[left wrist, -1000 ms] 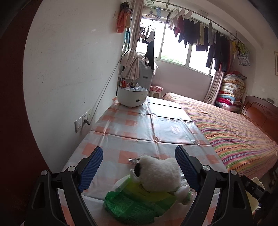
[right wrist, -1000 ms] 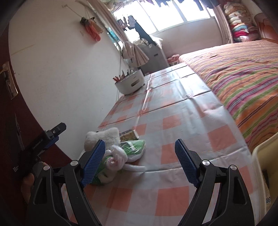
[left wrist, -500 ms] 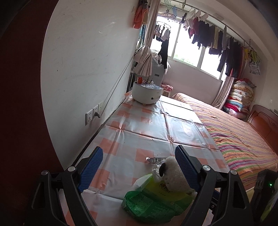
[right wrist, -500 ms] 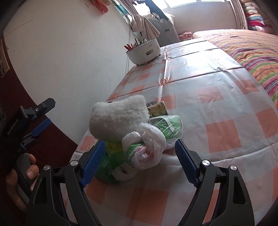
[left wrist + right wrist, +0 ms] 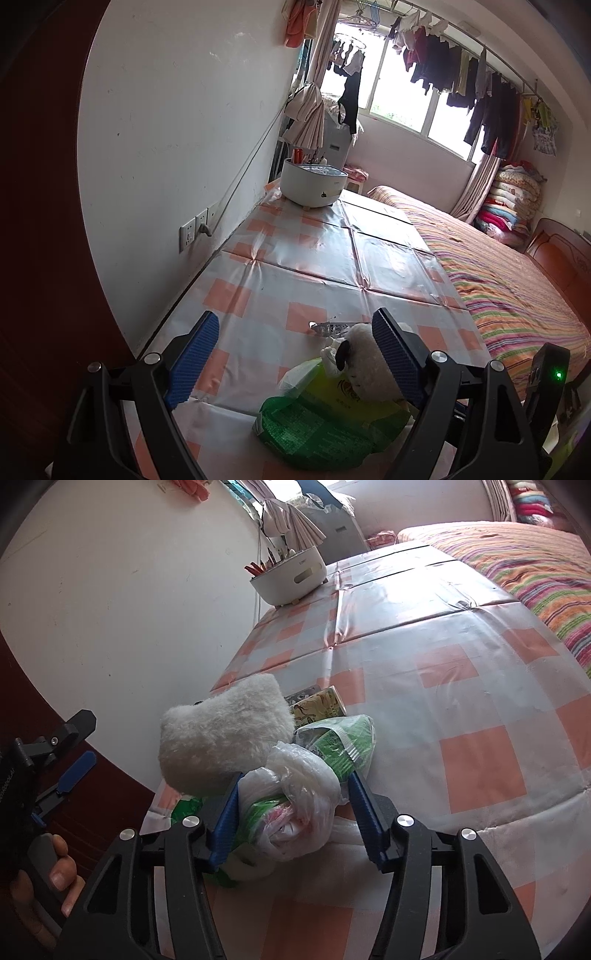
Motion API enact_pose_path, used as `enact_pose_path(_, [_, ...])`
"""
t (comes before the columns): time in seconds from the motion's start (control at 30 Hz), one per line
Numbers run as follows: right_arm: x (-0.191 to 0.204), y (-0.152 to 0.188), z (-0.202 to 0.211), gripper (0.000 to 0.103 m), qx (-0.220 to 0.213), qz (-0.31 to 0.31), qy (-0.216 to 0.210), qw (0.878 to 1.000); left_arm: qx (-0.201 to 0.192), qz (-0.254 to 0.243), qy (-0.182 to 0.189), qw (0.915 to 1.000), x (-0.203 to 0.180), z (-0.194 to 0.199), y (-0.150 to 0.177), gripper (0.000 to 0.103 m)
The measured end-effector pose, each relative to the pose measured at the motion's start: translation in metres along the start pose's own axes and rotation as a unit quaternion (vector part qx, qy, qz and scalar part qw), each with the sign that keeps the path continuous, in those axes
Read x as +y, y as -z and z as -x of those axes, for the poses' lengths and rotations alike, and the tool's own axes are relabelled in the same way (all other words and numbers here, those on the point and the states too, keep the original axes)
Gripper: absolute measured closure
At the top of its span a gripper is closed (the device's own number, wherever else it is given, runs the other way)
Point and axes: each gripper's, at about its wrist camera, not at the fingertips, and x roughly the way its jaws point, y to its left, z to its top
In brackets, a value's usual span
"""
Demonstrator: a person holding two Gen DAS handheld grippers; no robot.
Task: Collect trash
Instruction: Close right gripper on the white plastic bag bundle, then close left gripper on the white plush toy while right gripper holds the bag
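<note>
Fingers of the left gripper [image 5: 291, 350] stand wide apart beside the white plush toy [image 5: 221, 734], while rightward the right gripper [image 5: 293, 812] pinches the knotted plastic bag [image 5: 295, 805] at the table's near edge and should squeeze evenly, avoiding the plush.

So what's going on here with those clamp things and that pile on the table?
A person is clearing trash with a hand-held gripper in each hand. The right hand-held gripper has closed around a crumpled plastic bag at the near edge of the table. The bag sits in a pile with a green packet and a fluffy white toy. The left hand-held gripper hangs open beside it, holding nothing.
</note>
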Motion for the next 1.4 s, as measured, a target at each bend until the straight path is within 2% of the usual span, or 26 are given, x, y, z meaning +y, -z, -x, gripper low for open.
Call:
enact_pose_path(0.13, [-0.003, -0.002, 0.011, 0.059, -0.012, -0.010, -0.013, 1.000, 0.006, -0.008, -0.003, 0.9999, -0.004, -0.003, 0.001, 0.020])
enact_pose_path(0.4, [-0.012, -0.009, 0.048, 0.059, -0.059, -0.024, -0.031, 0.997, 0.034, -0.001, 0.002, 0.9994, -0.008, -0.012, 0.006, 0.020])
enact_pose_path(0.6, [-0.017, -0.011, 0.066, 0.059, -0.077, -0.026, -0.034, 0.996, 0.059, -0.017, 0.003, 0.9981, -0.021, -0.022, 0.015, 0.021])
enact_pose_path(0.8, [-0.025, -0.011, 0.080, 0.059, -0.094, -0.033, -0.035, 0.994, 0.062, -0.045, 0.008, 0.9970, -0.039, -0.023, 0.021, 0.020])
enact_pose_path(1.03, [-0.039, -0.013, 0.097, 0.059, -0.109, -0.046, -0.026, 0.993, 0.061, -0.060, 0.036, 0.9957, -0.062, -0.019, 0.024, 0.020])
enact_pose_path(1.13, [-0.047, -0.015, 0.109, 0.059, -0.120, -0.051, -0.024, 0.991, 0.063, -0.086, 0.057, 0.9927, -0.080, -0.018, 0.031, 0.020])
enact_pose_path(1.23, [-0.053, -0.016, 0.120, 0.059, -0.131, -0.056, -0.021, 0.990, 0.058, -0.127, 0.060, 0.9884, -0.100, -0.015, 0.041, 0.020])
enact_pose_path(1.4, [-0.064, -0.015, 0.139, 0.059, -0.144, -0.062, -0.016, 0.987, 0.048, -0.199, 0.085, 0.9751, -0.137, -0.007, 0.060, 0.020])
